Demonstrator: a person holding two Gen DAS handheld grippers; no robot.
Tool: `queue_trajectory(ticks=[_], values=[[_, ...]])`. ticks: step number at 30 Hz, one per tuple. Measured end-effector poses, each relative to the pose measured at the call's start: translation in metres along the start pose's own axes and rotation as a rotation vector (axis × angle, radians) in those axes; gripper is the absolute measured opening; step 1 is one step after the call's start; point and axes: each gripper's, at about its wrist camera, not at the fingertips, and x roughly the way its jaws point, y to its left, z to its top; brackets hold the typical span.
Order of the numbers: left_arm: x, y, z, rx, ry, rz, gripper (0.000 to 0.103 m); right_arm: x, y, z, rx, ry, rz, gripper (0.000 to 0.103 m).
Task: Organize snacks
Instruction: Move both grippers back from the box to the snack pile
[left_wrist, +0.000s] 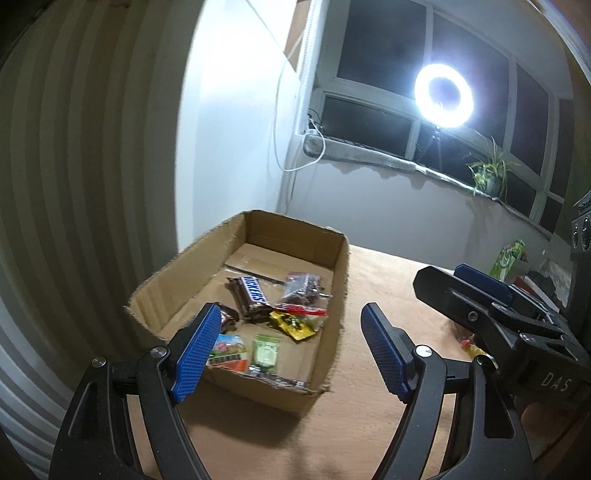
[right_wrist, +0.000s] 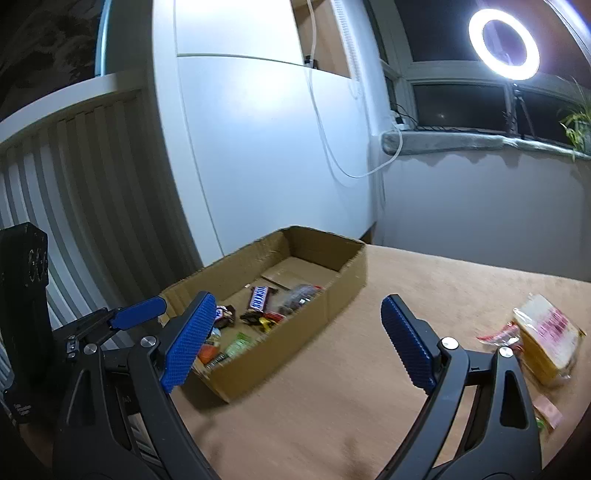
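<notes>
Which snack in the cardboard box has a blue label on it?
The Snickers bar, a dark brown wrapper with a blue-lettered label, lying mid-box. The other packets show yellow, green or clear plastic.

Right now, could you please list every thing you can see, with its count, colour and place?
box: one, brown cardboard, open, on the table at the left.
Snickers bar: one, brown with blue lettering, in the box.
other snacks in the box: several, among them yellow, green, orange and a clear bag with dark pieces; exact count unclear.
sandwich pack: one, clear wrap, yellow and pink, on the table at the right.
small packets: a few, red and pink, on the table beside the sandwich pack.
table: one, light wood.
ring light: one, white, lit, at the window.
plant: one, green, on the sill.
left gripper: black, blue pads, open, before the box.
right gripper: black, blue pads, open, empty.
</notes>
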Motion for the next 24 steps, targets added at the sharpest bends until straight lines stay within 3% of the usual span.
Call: queue_trajectory(ticks=[8, 15, 20, 24], values=[[0.009, -0.028, -0.005, 0.039, 0.031, -0.037, 0.078, -0.028, -0.052, -0.014, 0.032, 0.021, -0.097, 0.093], [0.018, -0.054, -0.009, 0.081, 0.059, -0.085, 0.078, -0.071, -0.127, -0.033, 0.080, 0.068, -0.248, 0.093], [0.028, -0.088, -0.018, 0.129, 0.095, -0.148, 0.078, -0.094, -0.168, -0.044, 0.087, 0.114, -0.304, 0.093], [0.035, -0.117, -0.025, 0.174, 0.127, -0.209, 0.078, -0.106, -0.179, -0.055, -0.009, 0.166, -0.303, 0.075]])
